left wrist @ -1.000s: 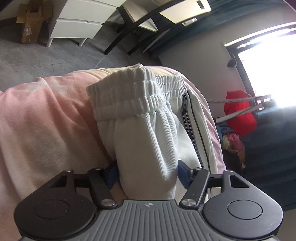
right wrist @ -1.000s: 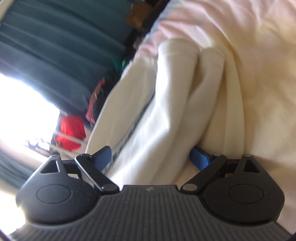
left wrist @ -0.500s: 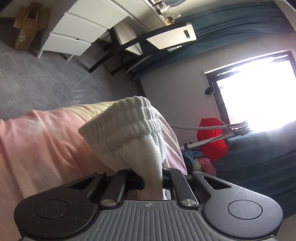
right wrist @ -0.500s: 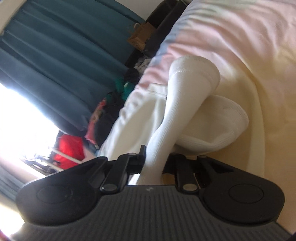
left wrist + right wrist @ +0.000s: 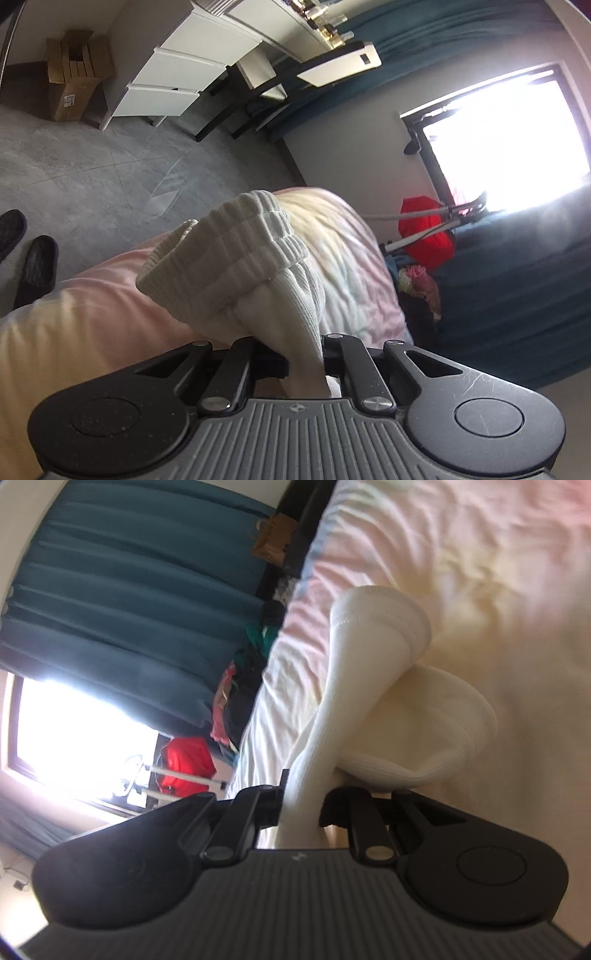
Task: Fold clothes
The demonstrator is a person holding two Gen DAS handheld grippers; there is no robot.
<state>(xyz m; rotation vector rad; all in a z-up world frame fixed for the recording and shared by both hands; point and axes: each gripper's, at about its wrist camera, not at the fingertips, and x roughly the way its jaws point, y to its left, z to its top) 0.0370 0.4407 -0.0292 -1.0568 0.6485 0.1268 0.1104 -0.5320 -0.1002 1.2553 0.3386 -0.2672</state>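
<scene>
1. Left wrist view alone caught the grey floor, a white drawer unit (image 5: pixel 166 85), a cardboard box (image 5: pixel 70 88) and two black slippers (image 5: pixel 35 266).
2. Right wrist view alone showed teal curtains (image 5: pixel 129 590).
3. The left gripper (image 5: pixel 304 363) had its jaws clamped on the white ribbed-knit trousers (image 5: pixel 236 273) near the bunched elastic waistband.
4. The right gripper (image 5: pixel 301 808) pinched the trousers' cuffed leg ends, one drooping.
5. The trousers hung lifted above the pink-and-cream bed cover (image 5: pixel 480 572).
</scene>
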